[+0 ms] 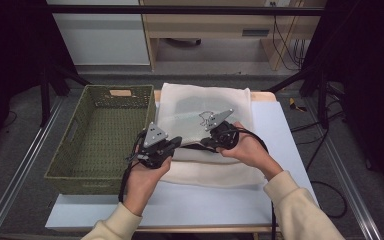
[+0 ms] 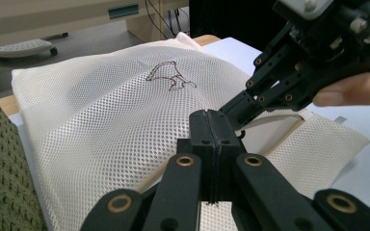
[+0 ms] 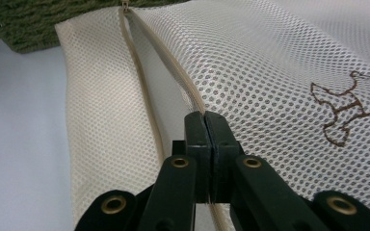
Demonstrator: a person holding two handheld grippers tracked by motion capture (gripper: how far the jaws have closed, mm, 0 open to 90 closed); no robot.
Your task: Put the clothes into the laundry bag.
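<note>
A white mesh bag (image 1: 205, 102) with a small brown embroidered figure (image 2: 169, 77) lies on the pale table, its beige zipper (image 3: 139, 72) open along the near side. My left gripper (image 1: 177, 142) is shut on the upper edge of that opening, seen close up in the left gripper view (image 2: 212, 115). Just to its right, my right gripper (image 1: 203, 143) is shut on the same zipper edge (image 3: 204, 115). Its jaws also reach in from the upper right in the left gripper view (image 2: 232, 108). A dark gap shows under the lifted edge between the two grippers.
A green woven basket (image 1: 100, 135) stands empty against the bag's left side. The pale tabletop (image 1: 280, 130) has bare room at the right and front. Black frame poles and cables stand beyond the table.
</note>
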